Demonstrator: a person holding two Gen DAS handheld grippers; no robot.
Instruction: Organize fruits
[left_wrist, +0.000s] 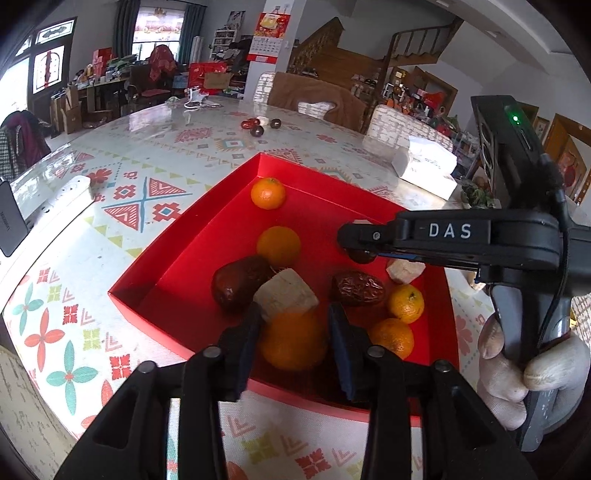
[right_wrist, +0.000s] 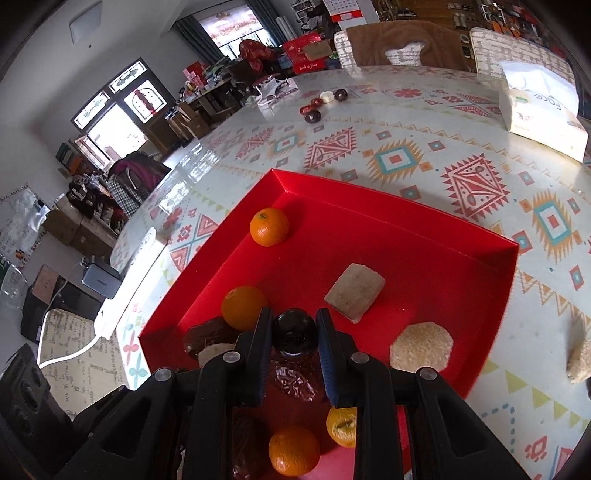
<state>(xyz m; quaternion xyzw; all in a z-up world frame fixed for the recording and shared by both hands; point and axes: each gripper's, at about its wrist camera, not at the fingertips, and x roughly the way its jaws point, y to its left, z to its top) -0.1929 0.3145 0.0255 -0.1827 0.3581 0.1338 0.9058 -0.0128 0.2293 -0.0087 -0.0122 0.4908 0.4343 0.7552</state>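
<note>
1. Mostly gathered in the red tray (left_wrist: 177, 258): several mandarins, dried dates and pale snack blocks; judged unfinished, with small dark fruits (right_wrist: 313, 117) far off on the table (right_wrist: 406, 140).
2. Right gripper (right_wrist: 293, 350) clamped on a dark round fruit (right_wrist: 294, 330), hovering above the tray floor.
3. Left gripper (left_wrist: 293, 347) slightly apart, astride a large mandarin (left_wrist: 293, 341), pads not visibly pressing.

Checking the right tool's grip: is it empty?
No, the right tool is shut on a dark fruit above the red tray.

"DAS" on right hand-held gripper (left_wrist: 364, 246)
</note>
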